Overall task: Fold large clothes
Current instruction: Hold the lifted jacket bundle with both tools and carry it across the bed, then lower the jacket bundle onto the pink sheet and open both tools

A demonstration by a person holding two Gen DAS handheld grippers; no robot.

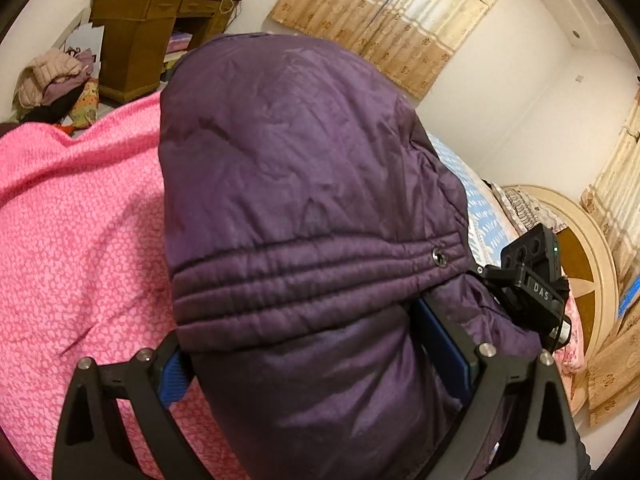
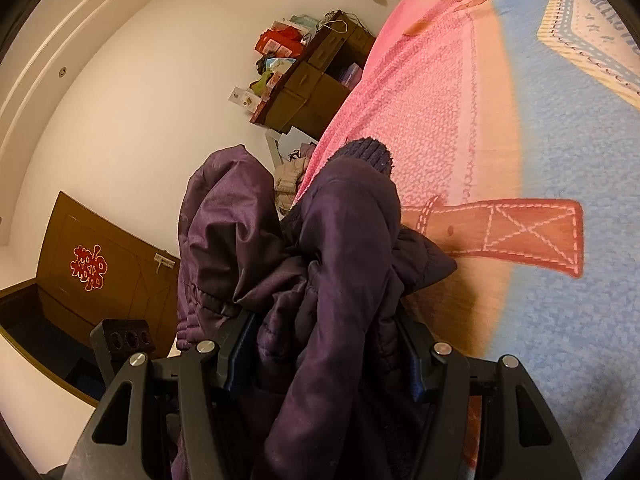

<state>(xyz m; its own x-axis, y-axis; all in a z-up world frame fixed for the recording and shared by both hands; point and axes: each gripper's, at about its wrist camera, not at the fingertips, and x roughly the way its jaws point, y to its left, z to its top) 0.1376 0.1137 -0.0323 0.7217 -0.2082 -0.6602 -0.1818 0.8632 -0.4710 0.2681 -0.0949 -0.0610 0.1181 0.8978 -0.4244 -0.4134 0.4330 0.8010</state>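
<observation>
2 tongs, left (image 1: 320,364) and right (image 2: 320,360), clamp purple coat (image 1: 304,184) above pink bedspread (image 1: 80,216)

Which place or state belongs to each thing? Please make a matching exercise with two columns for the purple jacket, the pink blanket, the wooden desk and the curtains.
Things:
1. purple jacket
2. pink blanket
3. wooden desk
4. curtains

Places or states:
A. hanging on the wall
B. clamped in both tools
C. spread on the bed
D. standing past the bed, with boxes on top

Pairs: 1-B, 2-C, 3-D, 4-A
</observation>
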